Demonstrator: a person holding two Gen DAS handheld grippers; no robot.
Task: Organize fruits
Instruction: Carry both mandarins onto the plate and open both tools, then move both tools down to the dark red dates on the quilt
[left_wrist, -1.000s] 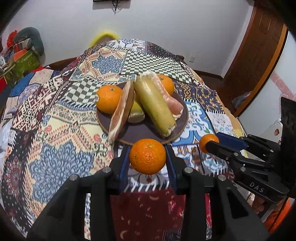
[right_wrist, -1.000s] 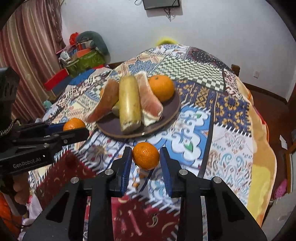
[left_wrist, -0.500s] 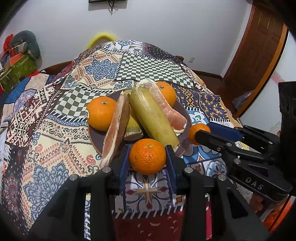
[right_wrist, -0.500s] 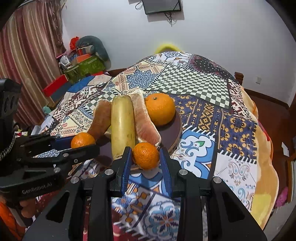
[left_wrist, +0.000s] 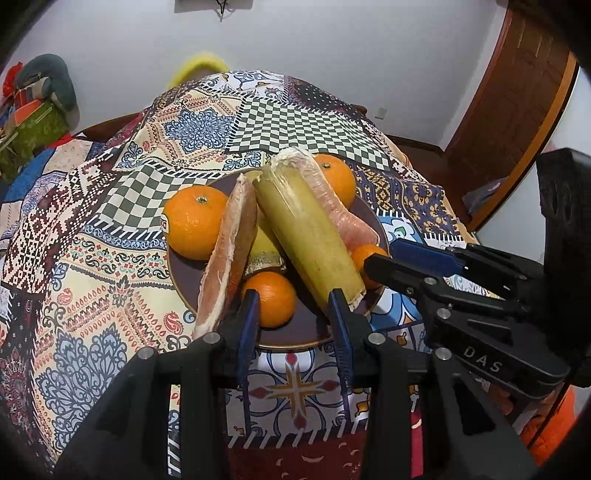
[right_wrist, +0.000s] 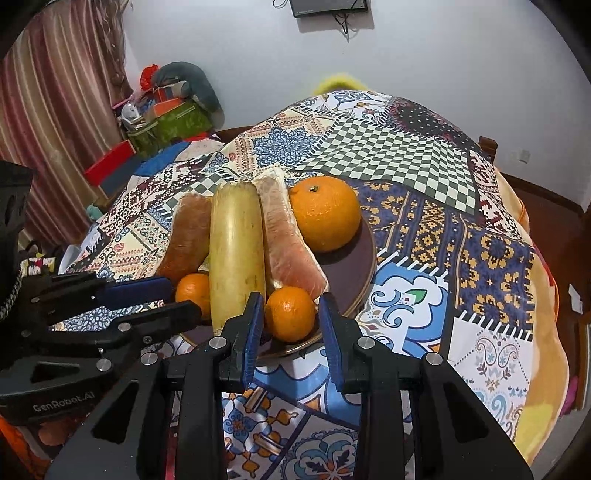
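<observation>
Both grippers sit at the near rim of the dark round plate (left_wrist: 280, 341), which I take as the landmark; each has a small mandarin between its fingers, down on the plate.

Left gripper (left_wrist: 293, 301): jaws stand apart. Its mandarin (left_wrist: 271, 299) touches the left blue pad, with a clear gap to the right pad. Judged released, fruit resting on the plate's near edge, tucked between the pomelo wedge (left_wrist: 225, 254) and the sugarcane section (left_wrist: 308, 236).

Right gripper (right_wrist: 290, 314): jaws also spread, a gap showing on either side of its mandarin (right_wrist: 290, 313). Judged let go; the fruit sits on the plate's near-right edge, just against the cane's cut end and under the second, film-wrapped pomelo wedge (right_wrist: 286, 236).

Why placed so: the centre of the plate is taken by the long items, so the small round fruit goes into the pockets left along the rim, where neighbours should stop it rolling.

Plate contents:
- sugarcane section, lying diagonally across the middle
- two pomelo wedges, one on each side of the cane
- a short yellowish piece (left_wrist: 264, 251) under the cane; identity unclear
- large orange (left_wrist: 194, 221) at the plate's left, with a sticker
- large orange (right_wrist: 323, 212) at the plate's far right
- the two mandarins at the near rim

The plate stands on a patchwork tablecloth (left_wrist: 110, 295). No loose fruit is visible on the cloth, so the gathering looks close to done; backing both grippers straight off without nudging the mandarins seems the remaining care.
</observation>
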